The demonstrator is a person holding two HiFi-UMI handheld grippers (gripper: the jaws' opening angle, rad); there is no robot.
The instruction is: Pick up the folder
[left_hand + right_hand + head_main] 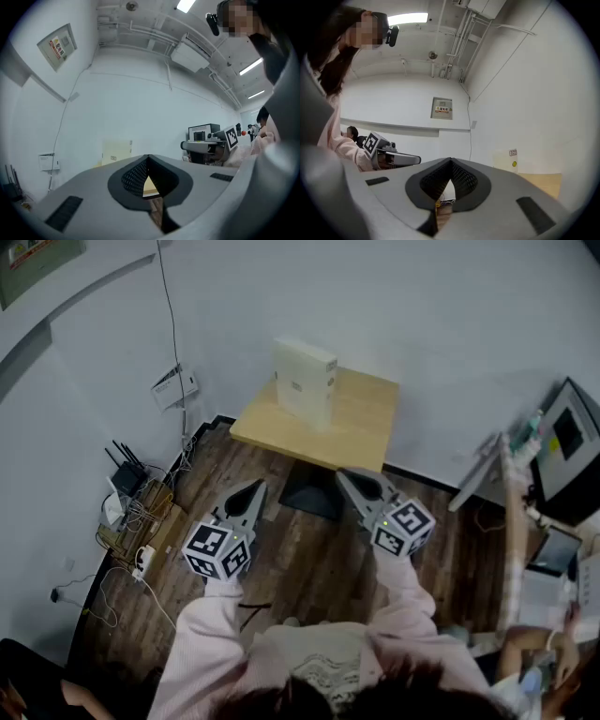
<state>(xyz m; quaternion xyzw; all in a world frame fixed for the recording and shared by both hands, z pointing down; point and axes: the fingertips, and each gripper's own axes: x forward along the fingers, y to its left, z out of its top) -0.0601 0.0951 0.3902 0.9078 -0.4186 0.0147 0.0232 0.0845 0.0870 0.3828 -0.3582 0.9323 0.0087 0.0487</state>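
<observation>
Pink sleeves, grey tongs, black-white marker cubes

Folder upright on table, rear left; left gripper and right gripper before it, apart.

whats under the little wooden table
Below the front edge of the wooden table a dark flat base sticks out, resting on the wood floor. The tabletop covers whatever leg joins them, and the floor further back.
</observation>
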